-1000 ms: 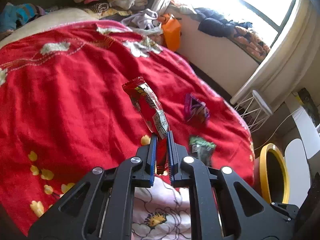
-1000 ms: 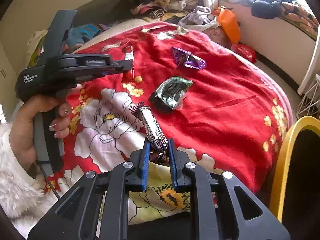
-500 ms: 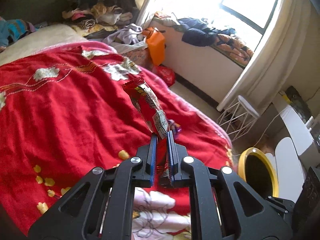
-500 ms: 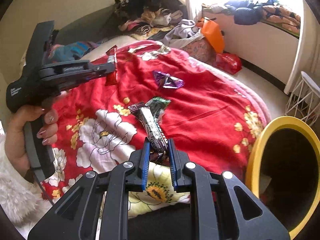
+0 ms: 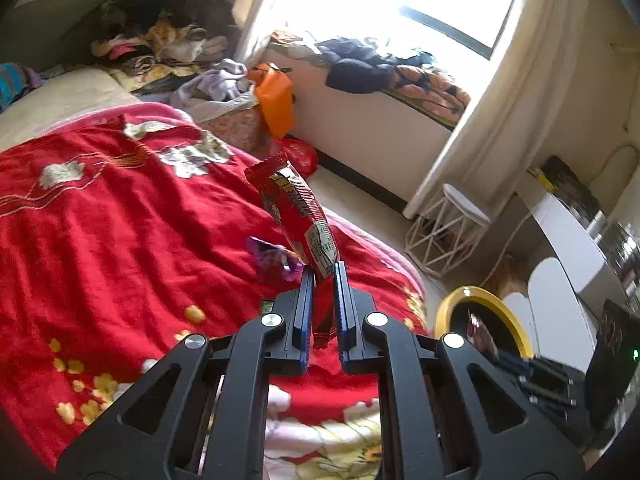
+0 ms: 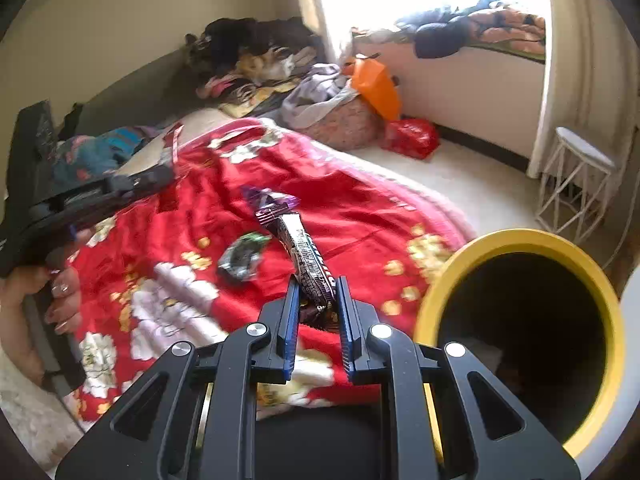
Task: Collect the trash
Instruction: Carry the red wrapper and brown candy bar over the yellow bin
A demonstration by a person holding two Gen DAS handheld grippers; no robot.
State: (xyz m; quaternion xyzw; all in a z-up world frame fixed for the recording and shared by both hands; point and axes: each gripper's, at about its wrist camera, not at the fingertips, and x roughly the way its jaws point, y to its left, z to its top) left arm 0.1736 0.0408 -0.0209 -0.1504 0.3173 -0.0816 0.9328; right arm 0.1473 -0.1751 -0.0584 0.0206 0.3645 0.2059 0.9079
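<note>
Left gripper clamping red wrapper, label print unreadable, right gripper pinching black-and-white wrapper, lettering illegible, yellow-rimmed bin near right.

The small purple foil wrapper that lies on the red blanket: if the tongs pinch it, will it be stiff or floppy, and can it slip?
The crumpled purple foil wrapper looks thin and empty, so it is probably very light and floppy. Its glossy surface may slip unless pinched firmly. It lies on the soft red floral blanket, so it may sink slightly when pressed and is unlikely to roll.
</note>
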